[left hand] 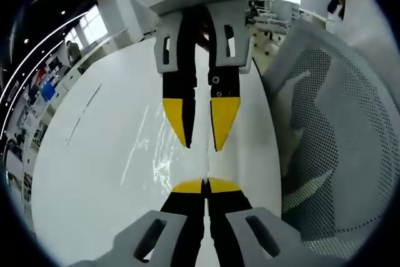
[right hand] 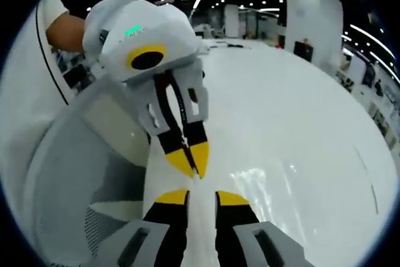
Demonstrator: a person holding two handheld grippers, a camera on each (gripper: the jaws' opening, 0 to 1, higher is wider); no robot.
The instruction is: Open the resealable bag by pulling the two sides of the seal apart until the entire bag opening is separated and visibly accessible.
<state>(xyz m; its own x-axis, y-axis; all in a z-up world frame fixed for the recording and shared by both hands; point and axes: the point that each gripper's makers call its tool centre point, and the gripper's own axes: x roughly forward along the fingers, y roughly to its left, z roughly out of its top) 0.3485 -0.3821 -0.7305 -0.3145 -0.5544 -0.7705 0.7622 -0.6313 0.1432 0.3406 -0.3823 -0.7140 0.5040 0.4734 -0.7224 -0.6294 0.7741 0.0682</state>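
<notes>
The resealable bag [left hand: 156, 161] is clear plastic, showing mostly as glints over the white table [left hand: 94, 173]. In the left gripper view its thin edge runs up from my left gripper [left hand: 205, 185], whose yellow tips are pressed together on it. My right gripper [left hand: 205, 128] comes down from the top with its tips a little apart, either side of that edge. In the right gripper view the right gripper [right hand: 202, 197] has a clear gap between its jaws. The left gripper [right hand: 191, 159] faces it with tips shut, and the bag [right hand: 262, 174] glints to the right.
A grey mesh chair back [left hand: 331, 123] stands close beside the table edge, also seen as the chair [right hand: 81, 173]. A person's hand [right hand: 62, 29] holds the left gripper. The white table [right hand: 300, 110] stretches far away; desks and shelves stand in the background.
</notes>
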